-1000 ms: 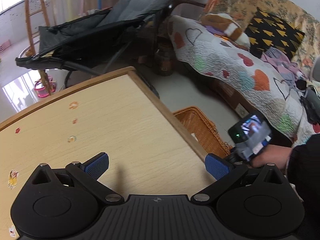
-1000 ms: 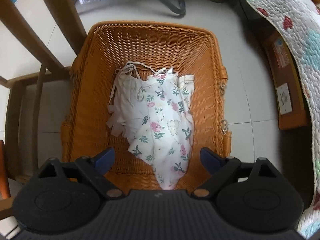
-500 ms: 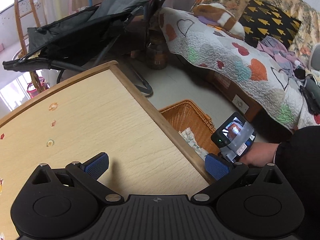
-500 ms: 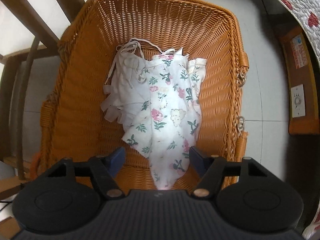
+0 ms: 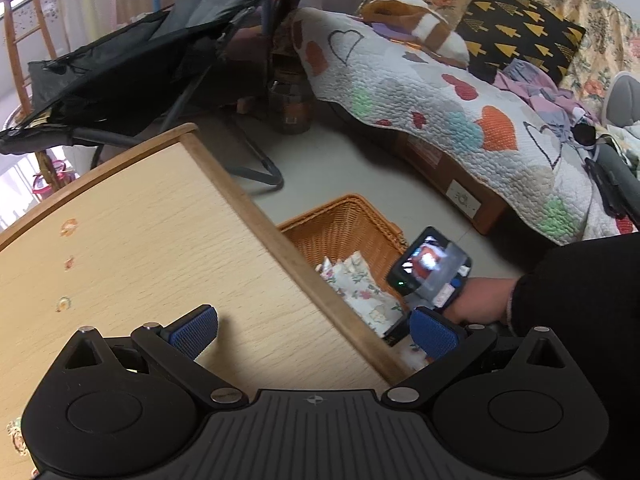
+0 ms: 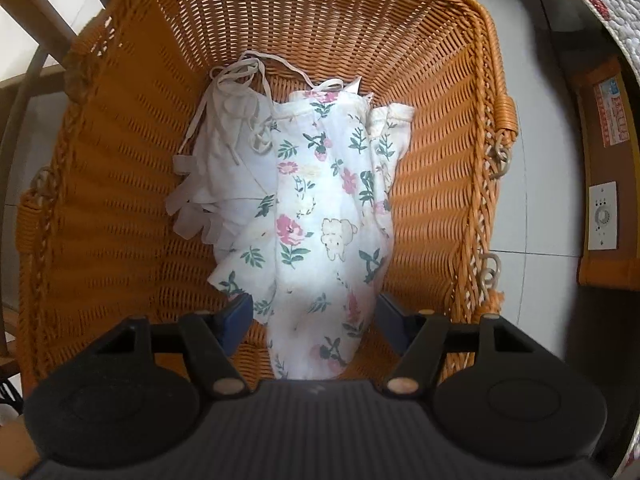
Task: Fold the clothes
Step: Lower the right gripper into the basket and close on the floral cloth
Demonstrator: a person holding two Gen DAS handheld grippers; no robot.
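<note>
A white floral garment [image 6: 320, 232] lies in an orange wicker basket [image 6: 120, 184] on the floor, partly over a plain white garment with ties [image 6: 224, 168]. My right gripper [image 6: 314, 312] is open, low inside the basket, its two blue pads on either side of the floral garment's near end. My left gripper [image 5: 312, 330] is open and empty above the right edge of a light wooden table [image 5: 140, 248]. In the left wrist view the basket [image 5: 340, 228] and the floral garment [image 5: 360, 292] show beside the table, with the right gripper's body over them.
A quilt-covered sofa [image 5: 460, 100] with cushions stands to the right. A black folding chair [image 5: 120, 68] stands behind the table. Wooden table legs [image 6: 36, 12] rise left of the basket. A small white switch plate [image 6: 602, 216] sits on the sofa base.
My right gripper has moved down into the basket and its jaws have narrowed around the floral garment's end. My left gripper has shifted right, so more of the basket shows.
</note>
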